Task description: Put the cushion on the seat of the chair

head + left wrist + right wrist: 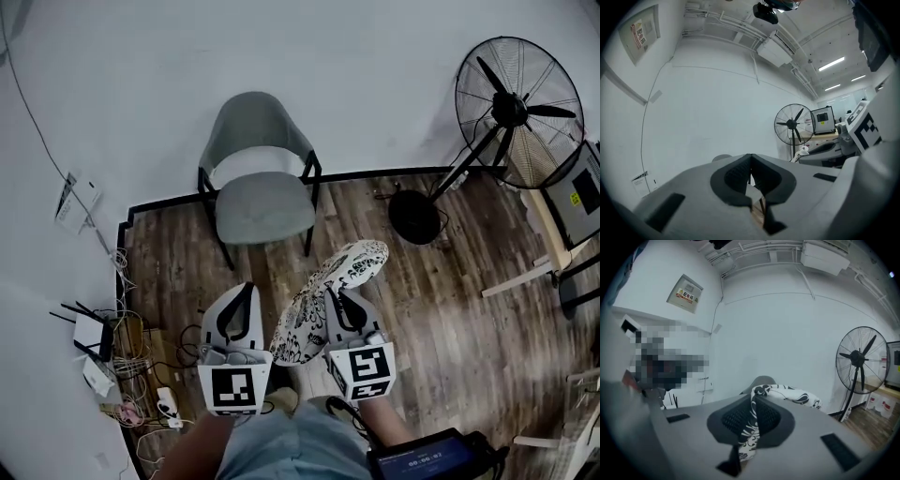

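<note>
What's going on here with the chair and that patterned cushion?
A person holding two claws faces a grey chair. The right claw is shut on the edge of a black-and-white patterned cushion, held up in the air short of the chair. The left claw is shut and empty. The chair's seat is bare; the cushion isn't on it yet.

A soft white cushion (361, 262) with black swirly flowers is up in the air, tipped on its edge. One side of it is pinched tight between the fingers of the right gripper (337, 298). It hangs over the brown wood floor, in front of the chair and not touching it. The grey padded chair (261, 178) has a round back and thin black legs. It stands upright by the white wall, and its seat is bare.
</note>
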